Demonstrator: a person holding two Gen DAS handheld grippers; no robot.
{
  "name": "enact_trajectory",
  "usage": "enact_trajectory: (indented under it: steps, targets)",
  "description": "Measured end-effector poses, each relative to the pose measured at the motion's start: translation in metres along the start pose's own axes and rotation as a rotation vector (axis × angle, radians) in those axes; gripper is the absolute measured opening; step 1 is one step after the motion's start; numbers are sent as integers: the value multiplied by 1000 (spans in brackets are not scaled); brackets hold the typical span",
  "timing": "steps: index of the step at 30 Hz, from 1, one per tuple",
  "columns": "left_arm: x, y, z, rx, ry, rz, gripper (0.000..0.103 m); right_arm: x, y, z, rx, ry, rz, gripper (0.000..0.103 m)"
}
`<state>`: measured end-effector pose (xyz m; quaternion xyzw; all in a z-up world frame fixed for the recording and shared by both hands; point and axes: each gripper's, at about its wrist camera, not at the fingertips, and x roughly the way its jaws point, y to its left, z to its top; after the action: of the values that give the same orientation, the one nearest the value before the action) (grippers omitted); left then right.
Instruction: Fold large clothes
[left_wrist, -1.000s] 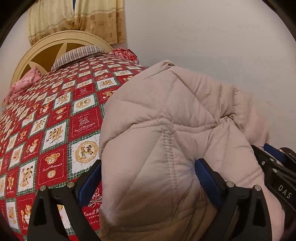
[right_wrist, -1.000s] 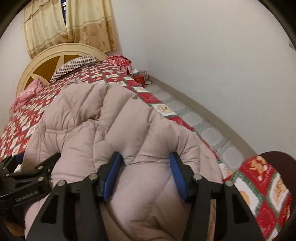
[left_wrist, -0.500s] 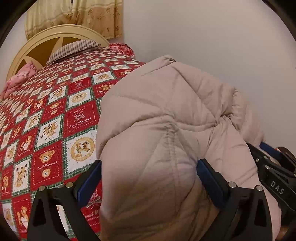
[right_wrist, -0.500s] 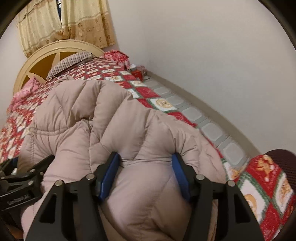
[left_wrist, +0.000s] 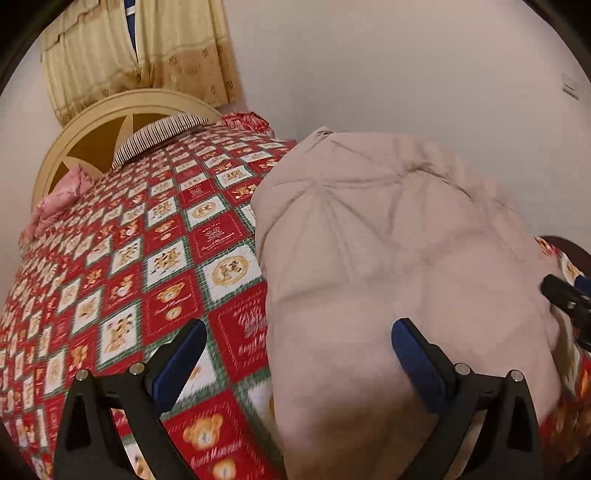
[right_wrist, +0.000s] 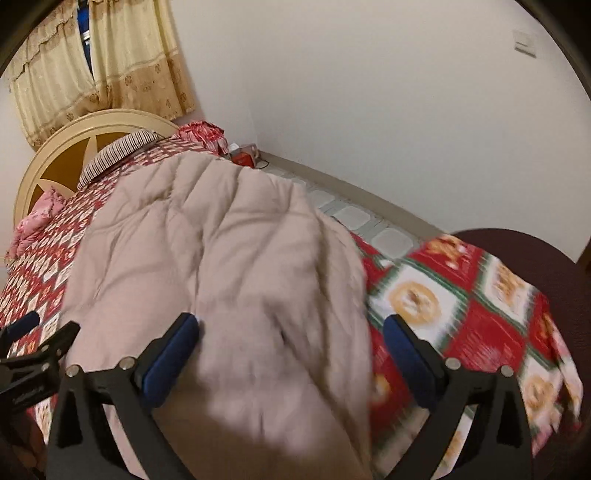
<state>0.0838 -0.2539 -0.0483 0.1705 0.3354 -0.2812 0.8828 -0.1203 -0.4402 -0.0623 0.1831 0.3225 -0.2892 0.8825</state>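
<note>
Bed (left_wrist: 110, 280) fills the left tool's view from 7 to 11 o'clock, under a red, white and green quilt of bear squares. Pale pink puffy coat (left_wrist: 388, 258), stitched in diamond panels, lies heaped on the bed from 12 to 5 o'clock. Left tool (left_wrist: 295, 354) gapes wide, its blue pads clear of the coat. Right tool (right_wrist: 291, 350) has just sprung open, coat loose between its pads. Quilt lettering is too blurred to read.
</note>
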Motion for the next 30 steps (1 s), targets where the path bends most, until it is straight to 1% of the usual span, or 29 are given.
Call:
enact_trajectory:
  steps: [4, 6, 8, 13, 14, 16, 18, 22, 24, 26, 28, 30]
  targets:
    - [-27, -2, -17, -2, 7, 3, 101, -42, 1, -20, -50, -44, -1, 102]
    - [-37, -1, -25, -7, 16, -19, 101, -61, 0, -32, -63, -65, -5, 102]
    - [-49, -2, -32, -1, 8, -43, 101, -79, -1, -44, -74, -94, -13, 102]
    - [-82, -6, -48, 29, -42, -35, 101, -107, 3, -60, -116, -125, -25, 102]
    - [-89, -6, -50, 31, -53, -37, 101, -115, 5, -62, -121, -138, -27, 102]
    - [-101, -7, -52, 36, -77, -37, 101, -132, 9, -63, -130, -190, -29, 103]
    - [-117, -8, -54, 45, -125, 4, 101, -149, 13, -59, -130, -252, -19, 103]
    - [-146, -7, -53, 48, -212, 76, 101, -168, 25, -58, -119, -321, 19, 103]
    - [-159, -3, -53, 32, -250, 76, 101, -175, 30, -59, -120, -352, 37, 103]
    - [-170, 2, -51, 9, -278, 56, 101, -182, 36, -60, -129, -383, 45, 103]
    - [-177, 6, -50, -4, -289, 35, 101, -188, 40, -59, -138, -412, 46, 103]
    - [-183, 8, -50, -16, -292, 32, 101, -193, 43, -57, -140, -437, 50, 103]
